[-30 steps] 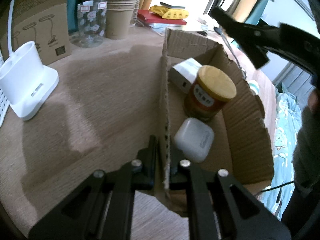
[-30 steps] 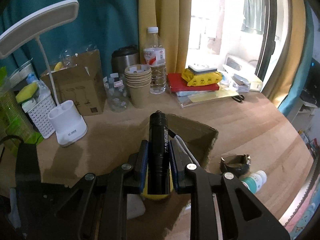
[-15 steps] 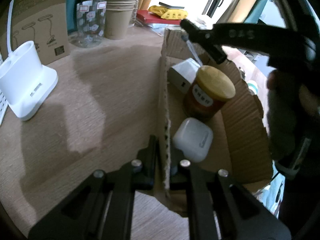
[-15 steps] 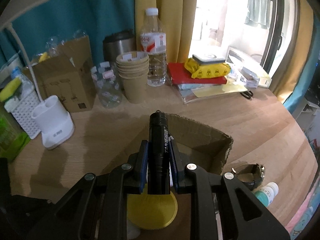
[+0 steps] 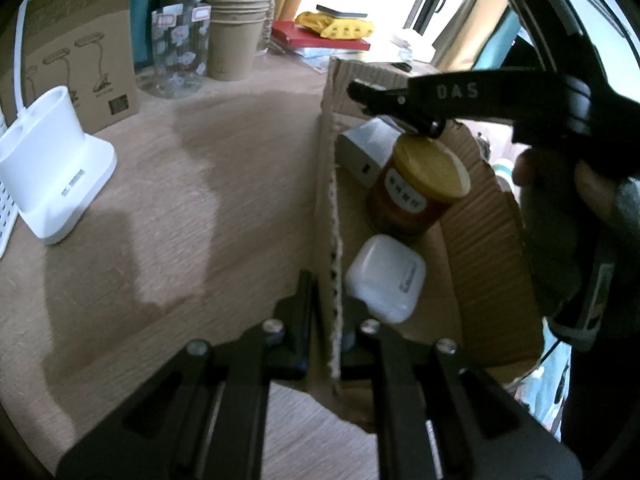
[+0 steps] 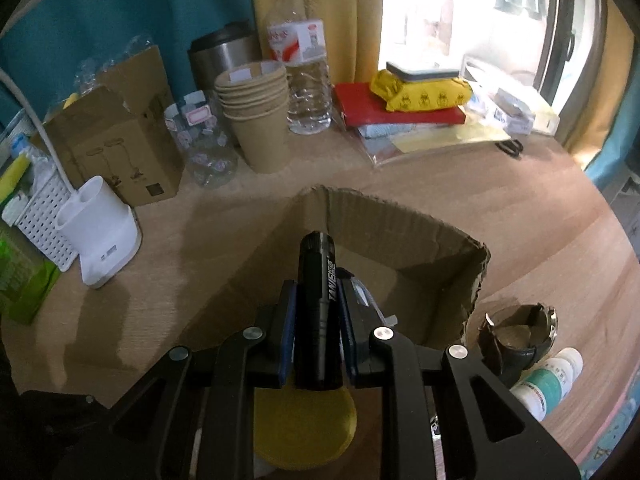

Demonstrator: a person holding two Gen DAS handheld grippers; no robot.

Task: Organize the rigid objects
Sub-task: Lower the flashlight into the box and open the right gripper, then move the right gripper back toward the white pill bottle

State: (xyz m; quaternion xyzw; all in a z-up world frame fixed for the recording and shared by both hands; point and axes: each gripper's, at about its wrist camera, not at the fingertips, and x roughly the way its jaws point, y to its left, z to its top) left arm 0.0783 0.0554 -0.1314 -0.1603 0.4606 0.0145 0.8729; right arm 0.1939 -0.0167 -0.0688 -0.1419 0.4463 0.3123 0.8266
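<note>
My left gripper (image 5: 330,328) is shut on the near left wall of the open cardboard box (image 5: 480,248), one finger on each side of it. Inside the box stand a jar with a yellow lid (image 5: 416,188), a white rounded case (image 5: 386,278) and a small white block (image 5: 366,148). My right gripper (image 6: 316,300) is shut on a black flashlight (image 6: 318,280), which points forward over the box (image 6: 400,224) and above the yellow lid (image 6: 304,432). In the left wrist view the right gripper (image 5: 384,98) hangs just above the jar, with a hand behind it.
A dark watch (image 6: 516,336) and a small white and green bottle (image 6: 548,380) lie on the table right of the box. A white lamp base (image 6: 100,236), a brown carton (image 6: 116,148), stacked paper cups (image 6: 256,120), a water bottle (image 6: 300,64) and red books (image 6: 384,108) line the far side.
The right gripper has come down and forward with the flashlight, from beside the box to over its inside, just above the jar. The left gripper has kept still on the wall.
</note>
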